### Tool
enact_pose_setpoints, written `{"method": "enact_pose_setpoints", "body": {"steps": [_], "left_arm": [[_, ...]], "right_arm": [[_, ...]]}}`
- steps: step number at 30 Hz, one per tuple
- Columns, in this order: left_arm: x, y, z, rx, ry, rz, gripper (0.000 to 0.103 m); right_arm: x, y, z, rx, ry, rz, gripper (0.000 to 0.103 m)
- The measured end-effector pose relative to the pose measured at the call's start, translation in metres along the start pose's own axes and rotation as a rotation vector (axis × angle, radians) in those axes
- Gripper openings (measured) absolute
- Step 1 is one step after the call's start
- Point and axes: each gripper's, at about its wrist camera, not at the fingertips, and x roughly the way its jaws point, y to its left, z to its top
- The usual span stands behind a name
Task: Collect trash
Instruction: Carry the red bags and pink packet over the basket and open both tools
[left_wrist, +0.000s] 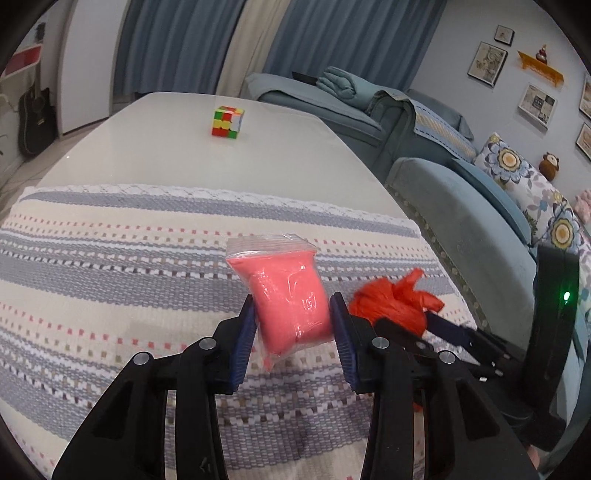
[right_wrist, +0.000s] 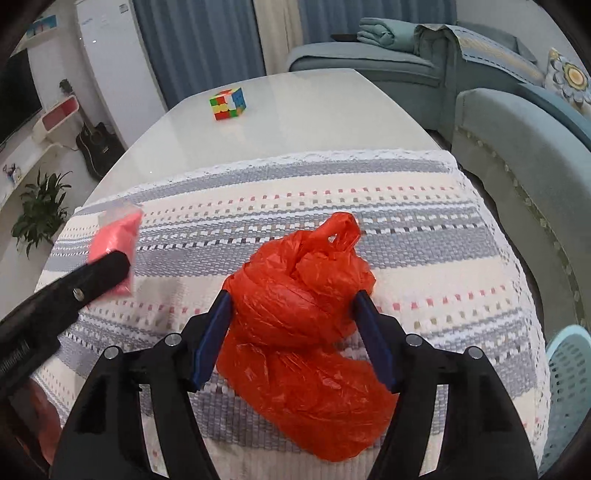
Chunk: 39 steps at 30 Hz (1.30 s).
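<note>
My left gripper (left_wrist: 293, 308) is shut on a small clear zip bag of pink stuff (left_wrist: 290, 295), held over the striped woven cloth (left_wrist: 110, 266). The same pink bag (right_wrist: 116, 240) shows at the left of the right wrist view, in the left gripper's fingers (right_wrist: 107, 273). My right gripper (right_wrist: 291, 306) is shut on a crumpled orange-red plastic bag (right_wrist: 295, 295), whose lower part hangs down onto the cloth. That orange bag (left_wrist: 391, 299) shows just right of the pink bag in the left wrist view.
A Rubik's cube (left_wrist: 227, 122) stands on the bare white table (left_wrist: 295, 155) beyond the cloth. Teal sofas (left_wrist: 461, 229) run along the right side. A light blue perforated basket (right_wrist: 569, 387) sits low at the right table edge. A guitar (right_wrist: 98, 142) and plant (right_wrist: 40, 210) stand on the left.
</note>
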Motion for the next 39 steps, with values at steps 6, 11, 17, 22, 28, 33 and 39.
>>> {"method": "enact_pose_setpoints", "body": {"steps": [6, 11, 17, 22, 28, 33, 39], "left_arm": [[-0.006, -0.019, 0.002, 0.025, -0.016, -0.022, 0.038], [-0.027, -0.046, 0.010, 0.073, -0.039, -0.047, 0.038], [-0.053, -0.118, 0.016, 0.177, -0.050, -0.129, 0.038], [-0.061, -0.207, 0.007, 0.284, -0.019, -0.226, 0.038], [-0.042, -0.293, -0.024, 0.386, 0.069, -0.300, 0.038], [-0.012, -0.334, -0.056, 0.444, 0.140, -0.315, 0.039], [0.011, -0.353, -0.086, 0.494, 0.177, -0.328, 0.050]], "right_arm": [[-0.010, 0.001, -0.002, -0.063, -0.023, 0.014, 0.028], [-0.062, -0.020, -0.004, -0.002, -0.128, 0.040, 0.026], [-0.150, -0.082, -0.008, 0.082, -0.240, -0.002, 0.026], [-0.208, -0.140, -0.021, 0.147, -0.283, -0.090, 0.026], [-0.246, -0.219, -0.054, 0.247, -0.271, -0.232, 0.028], [-0.241, -0.275, -0.089, 0.352, -0.217, -0.277, 0.028], [-0.218, -0.312, -0.125, 0.422, -0.132, -0.290, 0.041]]}}
